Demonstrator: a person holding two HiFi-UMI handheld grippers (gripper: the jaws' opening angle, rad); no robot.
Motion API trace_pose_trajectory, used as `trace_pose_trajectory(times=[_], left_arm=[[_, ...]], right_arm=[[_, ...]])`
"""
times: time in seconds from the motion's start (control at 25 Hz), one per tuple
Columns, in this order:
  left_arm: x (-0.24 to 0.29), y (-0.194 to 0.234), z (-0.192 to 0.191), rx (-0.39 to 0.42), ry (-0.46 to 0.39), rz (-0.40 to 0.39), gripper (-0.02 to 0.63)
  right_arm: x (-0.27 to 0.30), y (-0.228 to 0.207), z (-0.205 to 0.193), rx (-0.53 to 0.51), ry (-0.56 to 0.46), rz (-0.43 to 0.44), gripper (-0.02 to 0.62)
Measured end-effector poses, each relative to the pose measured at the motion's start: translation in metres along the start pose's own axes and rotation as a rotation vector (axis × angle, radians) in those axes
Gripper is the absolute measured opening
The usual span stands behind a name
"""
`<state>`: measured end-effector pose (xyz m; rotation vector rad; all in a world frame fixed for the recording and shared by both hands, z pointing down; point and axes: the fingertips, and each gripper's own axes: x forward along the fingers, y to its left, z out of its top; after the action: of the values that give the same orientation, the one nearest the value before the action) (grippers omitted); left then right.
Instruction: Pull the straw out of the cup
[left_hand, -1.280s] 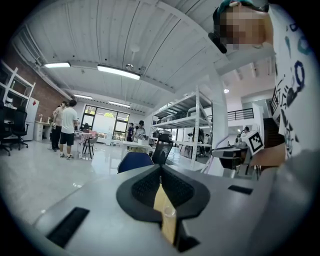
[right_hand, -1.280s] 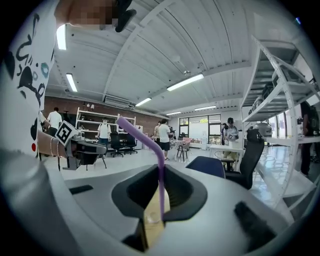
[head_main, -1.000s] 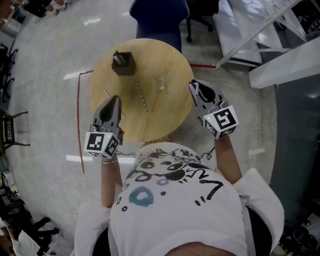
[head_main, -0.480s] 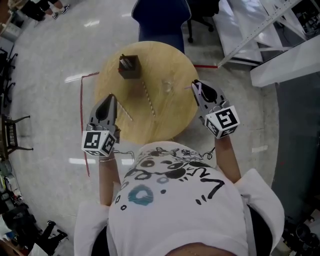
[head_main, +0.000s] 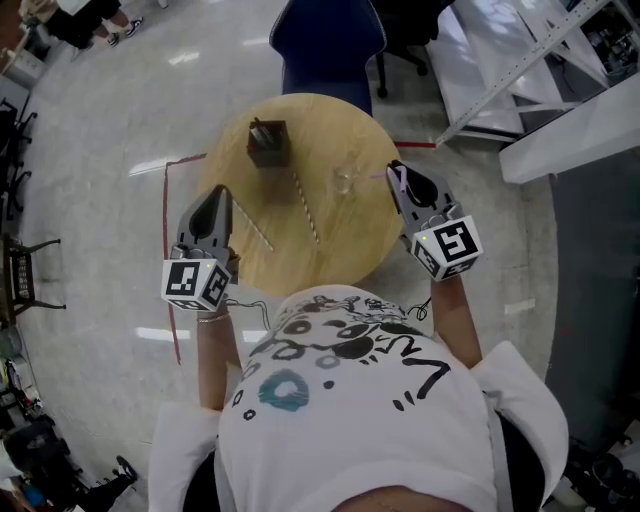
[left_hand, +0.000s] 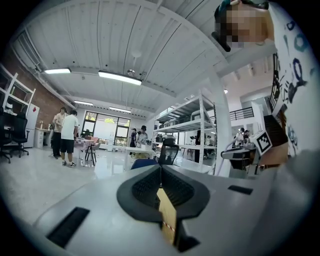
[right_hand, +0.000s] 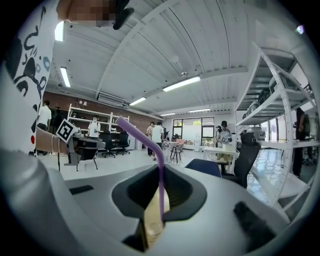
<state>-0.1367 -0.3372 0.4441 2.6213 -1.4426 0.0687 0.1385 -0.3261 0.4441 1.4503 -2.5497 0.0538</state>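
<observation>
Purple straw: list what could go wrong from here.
1. The purple straw is clamped in the right hand-held gripper at the edge of the table. If it slips, it likely lands on the floor.
2. The cup stands close beside that gripper, so a sideways swing could tip it.

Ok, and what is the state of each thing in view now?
Left hand-held gripper: shut, empty.
Right hand-held gripper: shut on the purple straw.
Purple straw: clamped, out of the cup.
Cup: upright on the table, no straw inside.
Centre straw: lying flat.
Left straw: lying flat.
</observation>
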Motion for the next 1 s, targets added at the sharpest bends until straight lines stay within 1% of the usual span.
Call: trace_pose_trajectory(times=[0.44, 1.0], left_arm=[[0.001, -0.001, -0.002, -0.011, 0.001, -0.016, 0.018], [-0.007, -0.010, -0.003, -0.012, 0.006, -0.007, 0.018]], right_arm=[[-0.001, 0.003, 0.003, -0.007, 0.007, 0.000, 0.044], [-0.008, 0.006, 0.002, -0.006, 0.005, 0.014, 0.044]])
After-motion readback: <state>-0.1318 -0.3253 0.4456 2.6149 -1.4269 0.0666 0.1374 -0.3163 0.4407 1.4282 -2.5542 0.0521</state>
